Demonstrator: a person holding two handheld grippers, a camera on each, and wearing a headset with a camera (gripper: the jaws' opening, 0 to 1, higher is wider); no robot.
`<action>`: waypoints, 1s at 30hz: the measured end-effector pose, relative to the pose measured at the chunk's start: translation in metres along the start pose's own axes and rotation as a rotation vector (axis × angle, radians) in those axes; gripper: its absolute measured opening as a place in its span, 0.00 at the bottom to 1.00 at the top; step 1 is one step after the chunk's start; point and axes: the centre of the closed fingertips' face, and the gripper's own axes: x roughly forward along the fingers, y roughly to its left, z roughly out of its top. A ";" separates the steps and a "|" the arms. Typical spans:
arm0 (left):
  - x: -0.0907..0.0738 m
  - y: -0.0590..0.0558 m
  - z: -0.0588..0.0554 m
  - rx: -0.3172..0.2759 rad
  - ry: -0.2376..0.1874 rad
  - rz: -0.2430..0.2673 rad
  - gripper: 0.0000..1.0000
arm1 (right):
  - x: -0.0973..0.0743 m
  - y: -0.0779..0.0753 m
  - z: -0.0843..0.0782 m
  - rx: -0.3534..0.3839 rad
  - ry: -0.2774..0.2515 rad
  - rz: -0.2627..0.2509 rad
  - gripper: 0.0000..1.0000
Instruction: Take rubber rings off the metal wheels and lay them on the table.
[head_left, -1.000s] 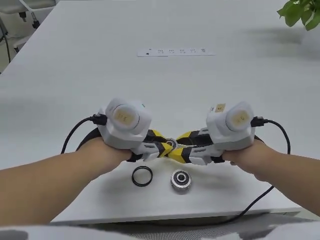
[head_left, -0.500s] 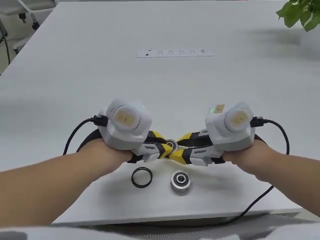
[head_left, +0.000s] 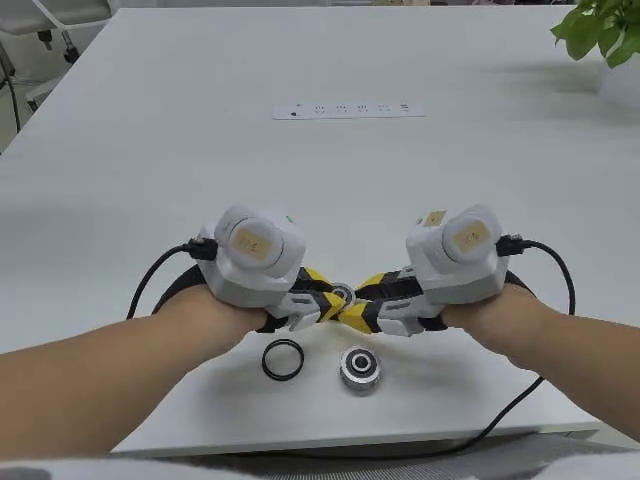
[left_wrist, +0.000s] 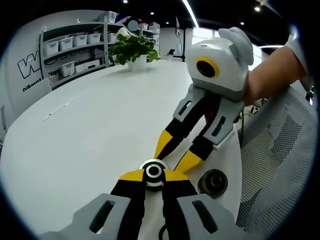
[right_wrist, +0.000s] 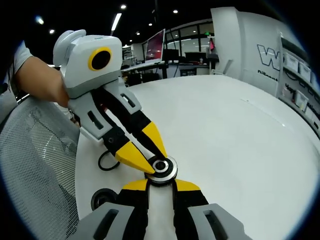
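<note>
One rubber ring (head_left: 283, 359) already lies on the table (head_left: 200, 150), just beside a bare metal wheel (head_left: 360, 367) (so that wheel looks finished). A second wheel (head_left: 343, 294) is held above them, with the left gripper (head_left: 328, 298) and right gripper (head_left: 357, 300) both clamped on it, tip to tip. Its ring seems not yet off. The jaw tips hide which gripper pinches rubber and which metal.

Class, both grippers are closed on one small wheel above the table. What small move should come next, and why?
Probably draw the left gripper and right gripper gently apart to slip the rubber off the held wheel: both grip it above the table, where a loose ring and another wheel lie.
</note>
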 end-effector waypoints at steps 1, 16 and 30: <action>0.000 0.000 0.000 0.000 -0.001 -0.001 0.06 | -0.002 0.000 -0.002 0.008 -0.002 0.007 0.11; 0.000 0.001 0.000 -0.008 -0.002 0.004 0.06 | -0.002 -0.001 -0.002 0.070 -0.027 0.032 0.00; 0.000 0.001 0.000 -0.008 -0.007 0.007 0.06 | -0.005 -0.001 -0.001 0.023 -0.046 0.047 0.00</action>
